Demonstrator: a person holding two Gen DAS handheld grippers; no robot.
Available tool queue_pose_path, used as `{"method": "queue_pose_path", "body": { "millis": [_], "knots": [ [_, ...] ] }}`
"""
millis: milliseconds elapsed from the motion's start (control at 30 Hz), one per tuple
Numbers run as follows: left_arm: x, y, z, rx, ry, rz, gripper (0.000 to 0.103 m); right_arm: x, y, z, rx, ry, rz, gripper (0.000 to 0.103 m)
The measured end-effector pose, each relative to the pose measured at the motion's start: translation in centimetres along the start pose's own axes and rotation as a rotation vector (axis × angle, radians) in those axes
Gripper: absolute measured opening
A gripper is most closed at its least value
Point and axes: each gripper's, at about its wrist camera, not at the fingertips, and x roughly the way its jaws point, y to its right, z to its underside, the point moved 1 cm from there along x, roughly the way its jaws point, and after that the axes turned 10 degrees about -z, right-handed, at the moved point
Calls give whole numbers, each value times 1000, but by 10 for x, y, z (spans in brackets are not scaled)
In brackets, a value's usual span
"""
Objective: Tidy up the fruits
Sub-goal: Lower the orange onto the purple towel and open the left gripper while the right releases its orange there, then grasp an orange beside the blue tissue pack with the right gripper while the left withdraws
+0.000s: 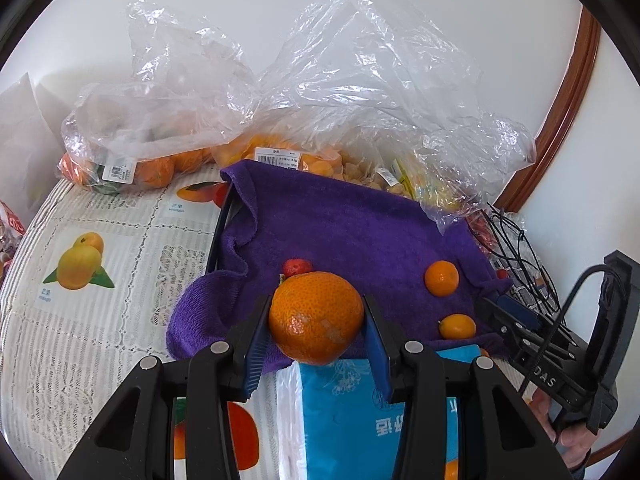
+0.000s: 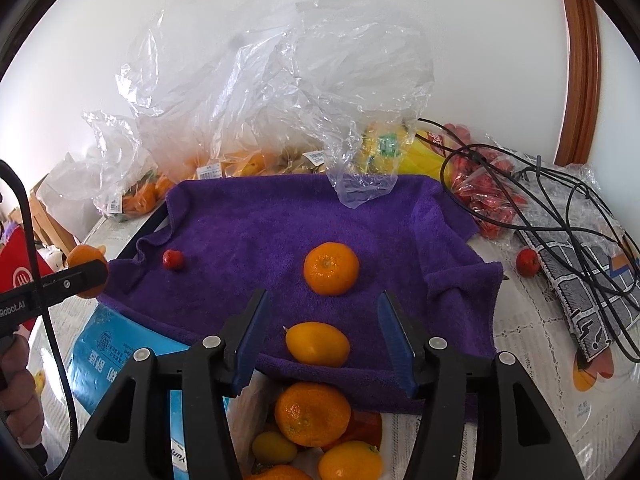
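Left wrist view: one mandarin (image 1: 316,318), gripped between the blue pads of the left gripper (image 1: 316,334), jaws closed on its sides, fruit carried above the near edge of the purple towel (image 1: 340,224) and over a blue tissue pack (image 1: 360,412).

On the towel: small mandarin (image 2: 331,268), mid-cloth; kumquat (image 2: 318,344), near the front hem; small red fruit (image 2: 173,259), toward the left.

Right gripper (image 2: 322,338): jaws wide, nothing between them, kumquat lying below the gap. Beneath it, a pile of mandarins and kumquats (image 2: 312,416) in a white-lined container, only partly in view.

Behind the towel: clear plastic bags (image 1: 360,80) of oranges with price labels; black cables (image 2: 560,192) at the right.

Handling note (judgement): placement appears to be the step in hand. Lower the held fruit until it rests on the cloth before parting the jaws; a round fruit released high will likely roll. Keep it apart from its neighbours, by kind.
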Motion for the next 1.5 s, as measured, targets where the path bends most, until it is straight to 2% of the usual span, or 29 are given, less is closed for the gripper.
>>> {"method": "queue_pose_path", "body": {
  "millis": [100, 367, 633, 900, 933, 1033, 1100, 1267, 1367, 1500],
  "knots": [
    [10, 5, -1, -5, -29, 18, 41, -5, 1, -1, 12, 2, -13, 55],
    [32, 14, 1, -14, -55, -13, 41, -17, -3, 1, -3, 19, -42, 57],
    [45, 6, 6, -45, -101, -22, 41, -21, 2, 0, -14, 35, 22, 58],
    [40, 5, 10, -35, -86, -30, 42, -26, 11, 8, 13, 34, -10, 58],
    [39, 5, 10, -30, -82, -32, 45, -26, 11, 11, 8, 33, -12, 58],
    [33, 6, 10, -24, -62, -46, 55, -26, 9, 20, -14, 1, -3, 57],
    [28, 7, 10, -19, -47, -55, 56, -27, 6, 27, -22, -11, 0, 56],
    [21, 3, 9, -37, -47, -30, 61, -18, 3, 38, -21, -105, -26, 36],
    [17, 2, 8, -44, -40, -19, 61, -12, 5, 43, 17, -140, -72, 36],
    [12, 3, 8, -35, -29, -29, 63, -8, 3, 45, 23, -162, -81, 38]
  ]
}}
